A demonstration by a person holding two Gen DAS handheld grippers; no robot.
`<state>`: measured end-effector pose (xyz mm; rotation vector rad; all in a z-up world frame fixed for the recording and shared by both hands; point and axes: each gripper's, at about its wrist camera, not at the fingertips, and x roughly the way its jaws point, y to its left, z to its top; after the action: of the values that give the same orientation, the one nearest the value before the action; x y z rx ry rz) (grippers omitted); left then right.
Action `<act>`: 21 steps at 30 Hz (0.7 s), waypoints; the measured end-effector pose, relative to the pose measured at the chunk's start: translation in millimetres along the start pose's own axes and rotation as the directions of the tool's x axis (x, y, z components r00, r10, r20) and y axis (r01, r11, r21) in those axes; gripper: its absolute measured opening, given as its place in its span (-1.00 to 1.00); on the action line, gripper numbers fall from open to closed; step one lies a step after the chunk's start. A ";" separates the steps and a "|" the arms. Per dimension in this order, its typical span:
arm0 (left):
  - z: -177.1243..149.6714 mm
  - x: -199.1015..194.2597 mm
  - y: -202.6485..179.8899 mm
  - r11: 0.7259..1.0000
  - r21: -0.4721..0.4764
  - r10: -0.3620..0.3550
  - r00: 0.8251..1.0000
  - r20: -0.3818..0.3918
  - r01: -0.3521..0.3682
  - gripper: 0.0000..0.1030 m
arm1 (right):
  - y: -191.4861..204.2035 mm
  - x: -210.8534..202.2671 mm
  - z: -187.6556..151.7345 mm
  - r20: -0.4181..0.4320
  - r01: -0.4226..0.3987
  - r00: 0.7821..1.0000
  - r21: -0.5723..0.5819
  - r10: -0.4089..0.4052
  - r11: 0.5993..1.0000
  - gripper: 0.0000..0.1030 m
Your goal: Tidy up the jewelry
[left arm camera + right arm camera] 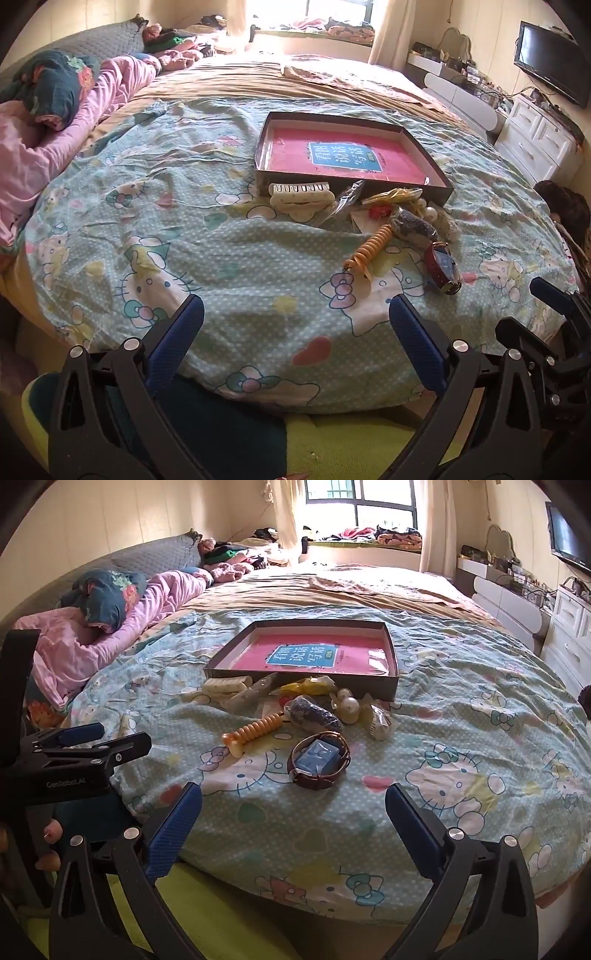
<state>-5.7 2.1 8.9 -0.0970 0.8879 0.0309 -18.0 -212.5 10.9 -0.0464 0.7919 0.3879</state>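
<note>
A shallow dark box (258,147) (392,657) with a pink book inside lies on the bed. In front of it lies a pile: a cream hair claw (301,197) (225,686), an orange spiral hair tie (367,249) (255,729), a dark beaded piece in a bag (413,225) (316,712), pearls (349,703), and a brown-strap watch on a blue pad (443,267) (318,760). My left gripper (295,321) is open and empty, near the bed's front edge. My right gripper (293,805) is open and empty, just short of the watch.
The bed has a Hello Kitty sheet (184,240) (461,738). Pink bedding and pillows (55,140) lie at the left. White drawers (535,140) and a wall TV (550,59) stand at the right. The left gripper shows in the right wrist view (85,753).
</note>
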 end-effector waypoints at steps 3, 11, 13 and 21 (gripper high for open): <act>-1.3 -0.7 1.0 1.000 -0.001 -0.001 1.000 0.004 0.001 0.82 | 0.1 -0.2 0.2 0.001 -0.001 1.000 -0.001 0.001 1.000 0.92; -0.6 -1.5 1.6 1.000 -0.001 -0.004 1.000 0.005 0.004 0.82 | 1.5 -0.4 0.1 0.004 0.000 1.000 -0.002 0.000 1.000 0.92; -0.8 -1.5 1.3 1.000 0.000 -0.004 1.000 0.006 0.004 0.82 | 1.4 -0.7 0.0 0.005 0.000 1.000 -0.001 0.000 1.000 0.92; -1.2 -1.2 1.2 1.000 -0.002 -0.003 1.000 0.007 0.003 0.82 | 2.0 -1.3 0.4 0.006 0.000 1.000 -0.001 0.000 1.000 0.92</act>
<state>-7.4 3.3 9.0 -0.0999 0.8811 0.0291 -19.3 -211.0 12.3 -0.0467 0.7858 0.3885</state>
